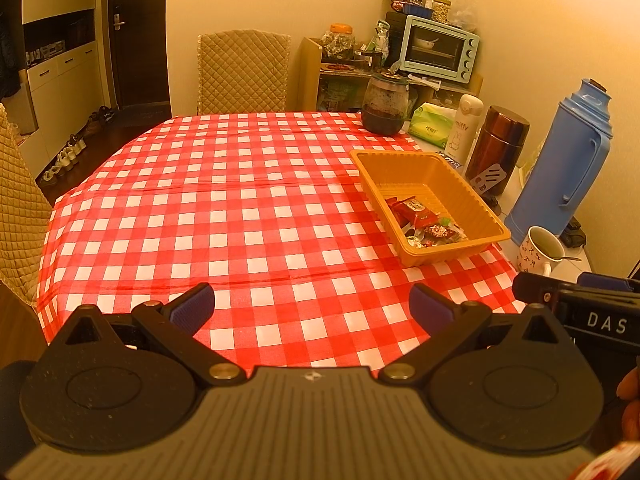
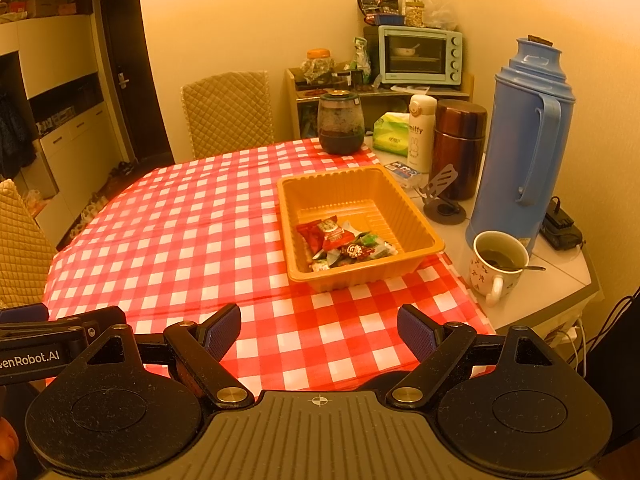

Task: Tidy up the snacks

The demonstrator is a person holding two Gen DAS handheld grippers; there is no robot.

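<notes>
An orange plastic tray sits on the red-and-white checked tablecloth at the table's right side. Several wrapped snacks, red and green, lie in its near corner. My left gripper is open and empty, low over the cloth, left of and nearer than the tray. My right gripper is open and empty, just in front of the tray. Each gripper's body shows at the edge of the other's view.
To the tray's right stand a blue thermos, a brown flask, a white bottle, a mug with a spoon and a dark jar. Quilted chairs stand at the far and left sides.
</notes>
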